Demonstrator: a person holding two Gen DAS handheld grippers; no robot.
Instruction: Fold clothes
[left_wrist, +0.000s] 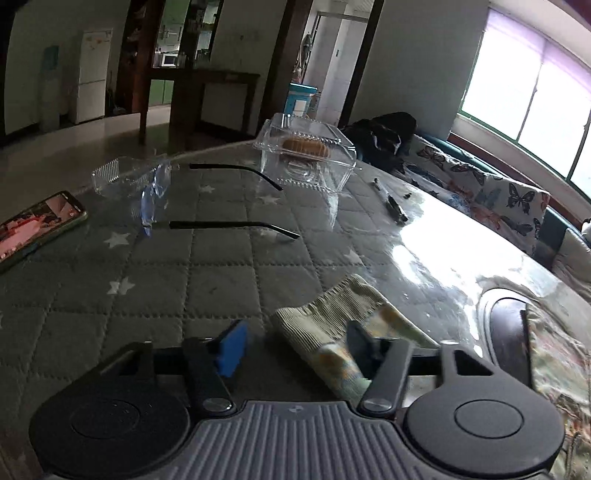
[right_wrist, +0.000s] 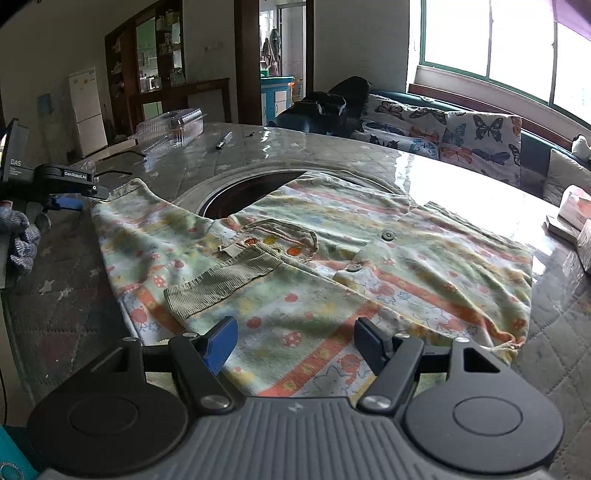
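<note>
Patterned shirt (right_wrist: 332, 258) lies spread across the middle of the right wrist view on the quilted worktop (right_wrist: 66, 295), ribbed cuff (right_wrist: 221, 284) folded inward. Right tongs (right_wrist: 295, 345) released, hovering over the shirt's near hem, nothing pinched. Left tongs (left_wrist: 299, 345) released too, jaws apart; a ribbed sleeve end (left_wrist: 332, 314) lies just ahead at lower centre, touching no pad. Upper frame there: glasses (left_wrist: 155, 192), clear plastic box (left_wrist: 306, 155), phone (left_wrist: 33, 225) at left, pen (left_wrist: 391, 199).
</note>
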